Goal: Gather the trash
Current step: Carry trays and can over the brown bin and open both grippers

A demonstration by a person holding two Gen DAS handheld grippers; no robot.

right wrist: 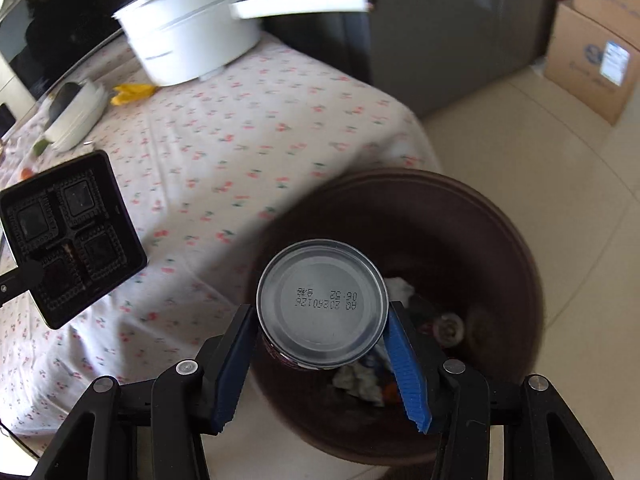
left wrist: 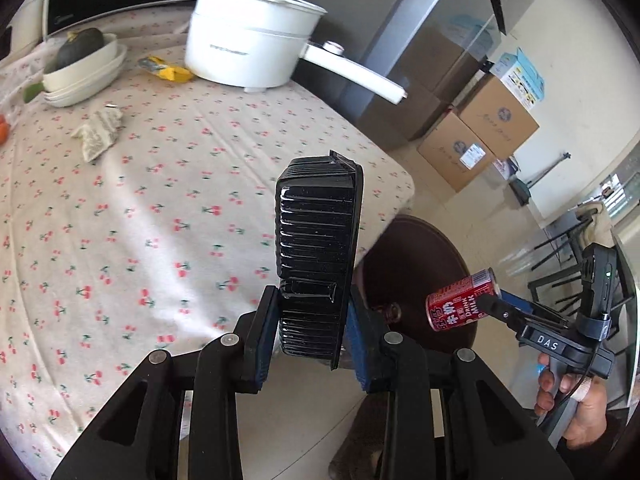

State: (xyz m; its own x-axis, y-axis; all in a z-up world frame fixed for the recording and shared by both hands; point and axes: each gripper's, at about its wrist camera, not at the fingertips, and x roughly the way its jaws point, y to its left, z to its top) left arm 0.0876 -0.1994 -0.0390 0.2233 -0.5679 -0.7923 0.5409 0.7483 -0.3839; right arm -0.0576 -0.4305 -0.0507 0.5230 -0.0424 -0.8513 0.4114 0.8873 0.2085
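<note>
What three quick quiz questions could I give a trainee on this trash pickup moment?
1. What does the left gripper hold?
2. True or false: the can in the right gripper is over the brown bin.
3. Which lies on the tablecloth: A crumpled paper, B fork?

Key:
1. A black plastic tray.
2. True.
3. A.

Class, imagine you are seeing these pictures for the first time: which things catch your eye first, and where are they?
A red drink can, gripped in the right tongs, hangs over a brown bin holding crumpled rubbish. The left tongs clamp a black plastic tray over the cherry-print tablecloth. A white pot stands at the far end.
</note>
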